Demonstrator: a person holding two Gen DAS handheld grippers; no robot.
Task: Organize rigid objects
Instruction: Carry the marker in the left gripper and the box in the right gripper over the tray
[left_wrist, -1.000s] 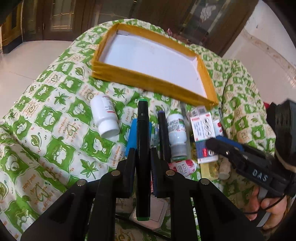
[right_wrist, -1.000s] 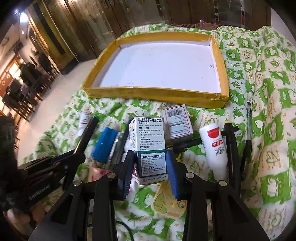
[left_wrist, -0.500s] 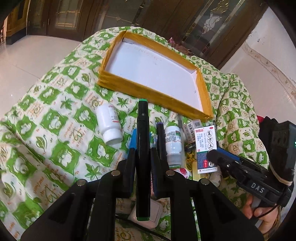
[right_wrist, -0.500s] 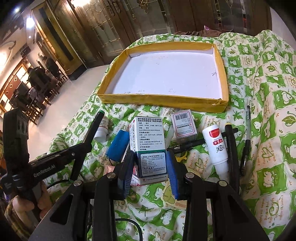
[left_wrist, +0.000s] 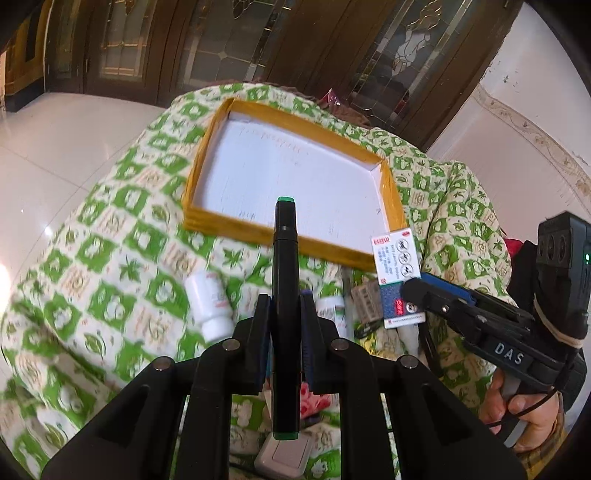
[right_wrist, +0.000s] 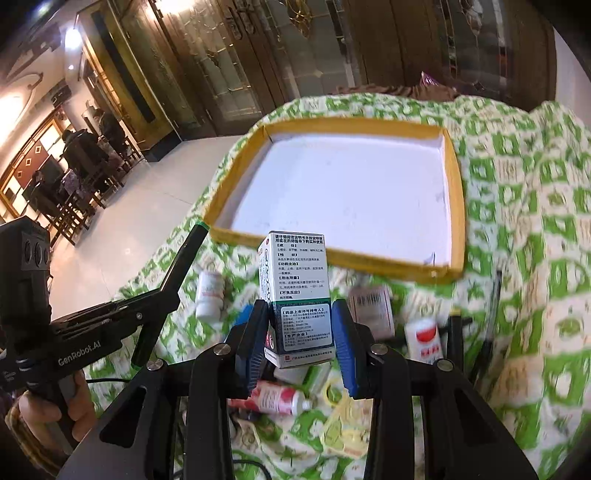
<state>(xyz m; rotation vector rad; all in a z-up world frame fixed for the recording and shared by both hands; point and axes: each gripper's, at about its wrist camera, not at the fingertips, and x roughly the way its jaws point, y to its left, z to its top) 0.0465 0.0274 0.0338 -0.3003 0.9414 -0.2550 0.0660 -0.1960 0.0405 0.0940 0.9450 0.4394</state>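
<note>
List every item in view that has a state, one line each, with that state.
left gripper: shut on the black marker
black marker: held lengthwise, green-tipped end toward the tray
right gripper: shut on the medicine box
medicine box: held upright, off the cloth
yellow-rimmed tray: nothing in it
white pill bottle: capped, lying on the cloth
red-labelled bottle: on the cloth, blurred
pink tube: capped, lying on its side

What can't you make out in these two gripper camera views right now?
- Left wrist view: the bottle behind the left hand-held gripper and its marker is mostly hidden.
- Right wrist view: motion blur smears the pens and the barcode box.
- Right wrist view: the medicine box in the right hand-held gripper hides items behind it.
</note>
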